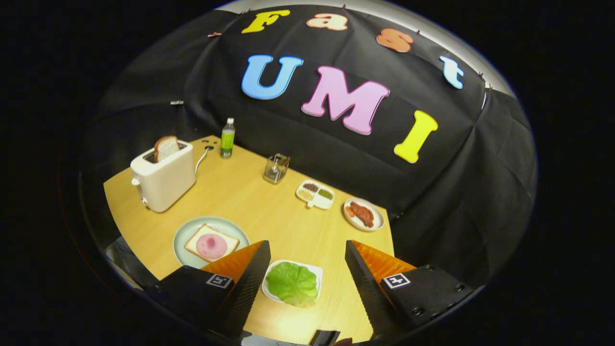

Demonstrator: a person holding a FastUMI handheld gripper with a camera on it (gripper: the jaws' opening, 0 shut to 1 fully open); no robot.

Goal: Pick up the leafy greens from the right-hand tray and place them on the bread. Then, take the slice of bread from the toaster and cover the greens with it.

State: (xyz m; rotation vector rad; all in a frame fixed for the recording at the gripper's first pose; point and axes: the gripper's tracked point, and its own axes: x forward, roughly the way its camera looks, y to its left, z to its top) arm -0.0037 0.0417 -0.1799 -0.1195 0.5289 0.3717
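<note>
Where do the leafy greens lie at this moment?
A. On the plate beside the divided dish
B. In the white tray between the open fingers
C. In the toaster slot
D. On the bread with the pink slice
B. The leafy greens lie in the white tray, between the spread fingers of the gripper, which touch nothing.

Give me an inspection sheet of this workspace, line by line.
Surface: wooden table, level.
Job's things: leafy greens on white tray; bread with pink slice on plate; bread slice upright in toaster.
Clutter: bottle, glass, divided dish, meat plate.
Grippers: claw open, greens between its fingers, untouched.
Cables: toaster cord.
Surroundings: black cloth wall.
</note>
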